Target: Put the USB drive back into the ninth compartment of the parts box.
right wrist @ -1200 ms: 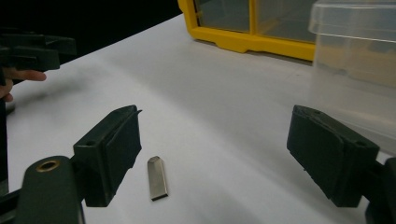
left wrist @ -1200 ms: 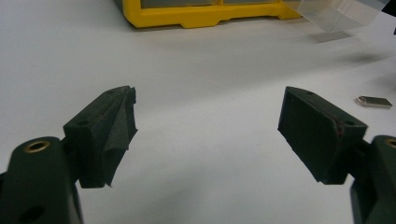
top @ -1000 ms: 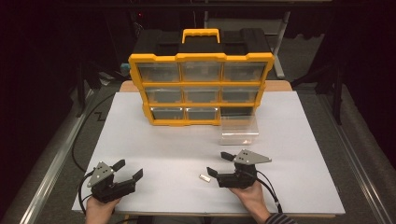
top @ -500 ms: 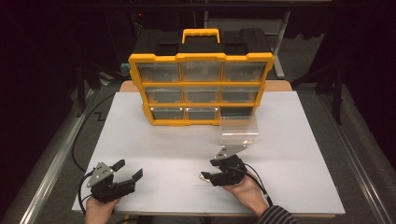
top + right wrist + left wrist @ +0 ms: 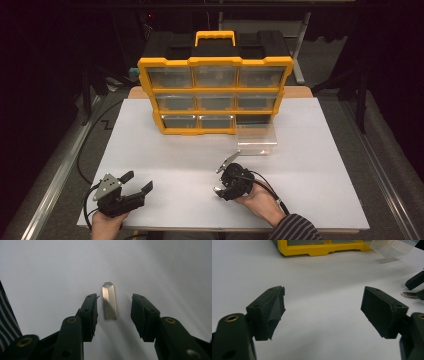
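two grippers sit over the white table, both on the person's side of the yellow and black drawer cabinet that stands at the far edge. the right gripper is tipped down toward the tabletop, well in front of the cabinet's lower right corner — its jaws stand part open, one on each side of a small silver metal piece that lies flat on the table. in the right gripper view a gap shows between each jaw and the piece, so nothing is held. a clear plastic drawer rests on the table just in front of the cabinet's bottom right slot (which looks dark next to the others). the left gripper rests low near the table's front edge, well in front of the cabinet's left side — its jaws are spread wide with only bare table between them. from the left gripper view the metal piece lies far off to the right, beside the other gripper's black tips.
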